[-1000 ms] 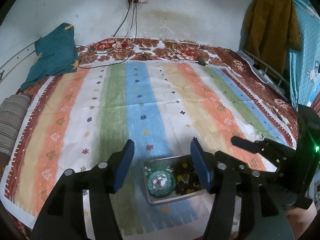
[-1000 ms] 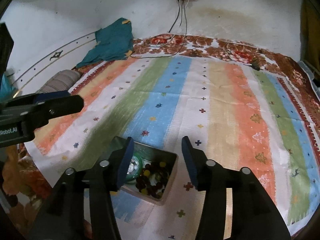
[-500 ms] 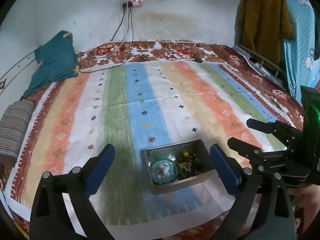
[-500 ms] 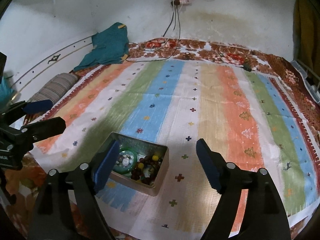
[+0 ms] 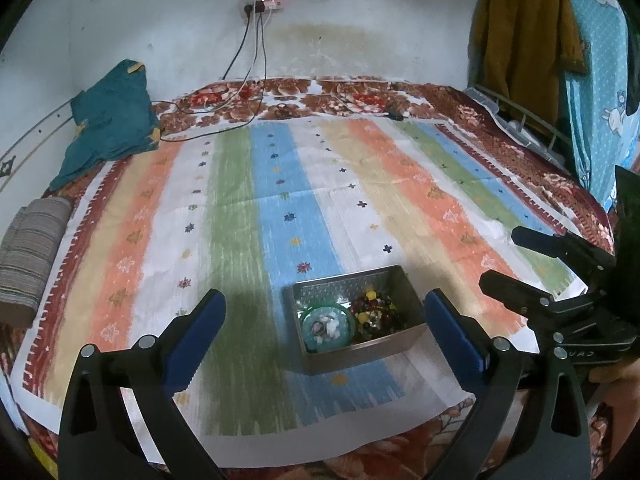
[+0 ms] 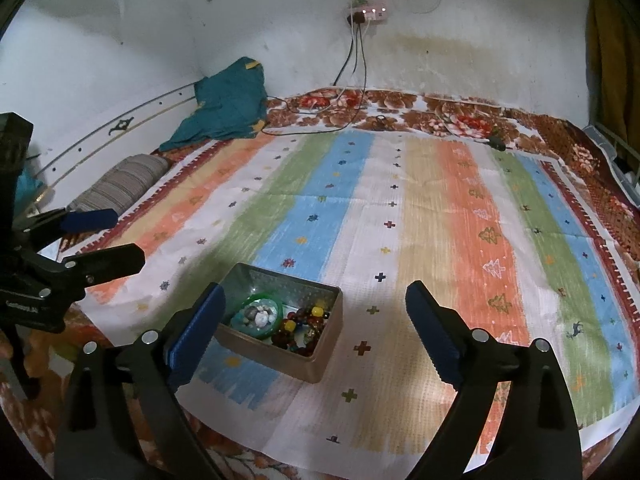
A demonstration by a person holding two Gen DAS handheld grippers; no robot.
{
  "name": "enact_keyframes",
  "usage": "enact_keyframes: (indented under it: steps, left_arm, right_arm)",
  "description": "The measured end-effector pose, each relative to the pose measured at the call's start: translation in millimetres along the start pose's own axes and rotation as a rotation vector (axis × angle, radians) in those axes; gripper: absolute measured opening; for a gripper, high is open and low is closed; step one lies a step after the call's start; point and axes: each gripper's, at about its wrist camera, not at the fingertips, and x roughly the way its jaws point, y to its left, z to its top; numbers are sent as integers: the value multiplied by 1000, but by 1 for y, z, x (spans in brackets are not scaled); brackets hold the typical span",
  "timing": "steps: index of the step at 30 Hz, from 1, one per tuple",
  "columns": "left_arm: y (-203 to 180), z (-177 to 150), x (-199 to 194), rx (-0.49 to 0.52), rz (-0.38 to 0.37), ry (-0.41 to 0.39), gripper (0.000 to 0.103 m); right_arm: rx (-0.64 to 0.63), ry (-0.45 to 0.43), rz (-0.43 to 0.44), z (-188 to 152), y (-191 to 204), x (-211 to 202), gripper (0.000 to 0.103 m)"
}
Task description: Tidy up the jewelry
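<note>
Open rectangular metal tin (image 5: 352,344) on striped cloth, holding a green bangle-ringed stone cluster (image 5: 328,325) beside dark beads (image 5: 376,312)

Light: dim indoor, brightest on the rear wall (image 5: 360,8).
Shadows: soft dark patch on the striped cloth (image 5: 248,308) beside the metal tin (image 5: 356,350).
Distortion: strong fisheye bowing, black vignette corners.
Focus: sharp centrally, slight softness at the edges.

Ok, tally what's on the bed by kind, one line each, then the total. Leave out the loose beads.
Metal tin: 1
Green bowl of stones: 1
Teal cloth: 1
Striped pillow: 1
Striped mat: 1
Total: 5

The beads lie piled in the tin, too jumbled to count.
</note>
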Motion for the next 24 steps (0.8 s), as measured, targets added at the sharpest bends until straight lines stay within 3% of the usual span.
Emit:
enact_keyframes:
  steps: [5, 9, 24]
  left_arm:
    - [1, -3, -3, 1, 2, -13, 97]
    - [-2, -3, -6, 17, 6, -23, 97]
    - [-8, -5, -9, 43, 10, -39, 97]
  right_arm:
    - [2, -3, 8, -1, -1, -2, 92]
    - [46, 9, 63, -1, -5, -2, 92]
    - [42, -3, 73, 0, -2, -9, 92]
